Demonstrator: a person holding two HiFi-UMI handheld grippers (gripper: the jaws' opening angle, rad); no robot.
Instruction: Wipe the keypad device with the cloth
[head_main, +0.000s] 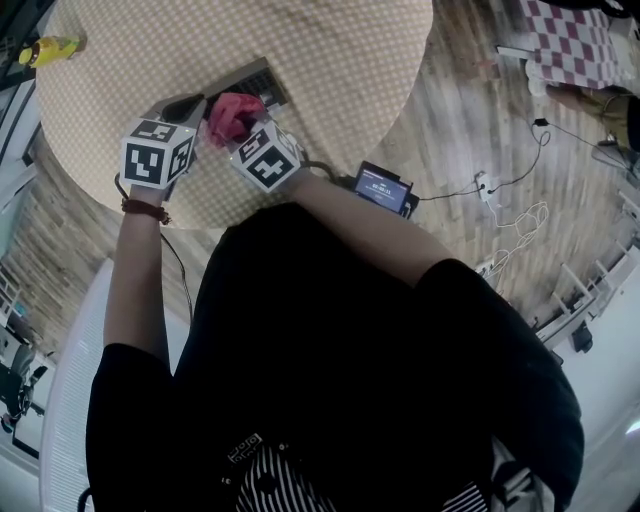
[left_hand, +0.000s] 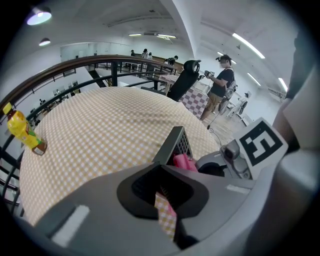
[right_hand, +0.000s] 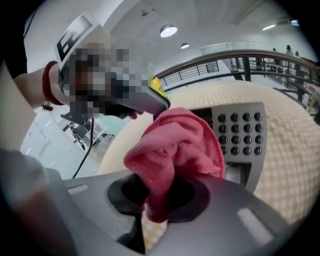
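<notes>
Right tool (right_hand: 160, 200) clamps cloth (right_hand: 175, 145) — over keypad device (right_hand: 240, 132).

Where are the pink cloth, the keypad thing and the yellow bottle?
pink cloth (right_hand: 180, 145): right gripper view, its bunched middle.
keypad device (right_hand: 240, 134): right gripper view, its button grid.
yellow bottle (left_hand: 23, 131): left gripper view, its body.

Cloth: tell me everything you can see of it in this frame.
The cloth is pink-red, with a fuzzy towel-like weave and a stitched hem. It is bunched into a loose wad, not spread. The right gripper is shut on its lower folds; a tail hangs between the jaws. The rest bulges forward over part of the grey keypad, seemingly resting on its face, above the checked tablecloth.
</notes>
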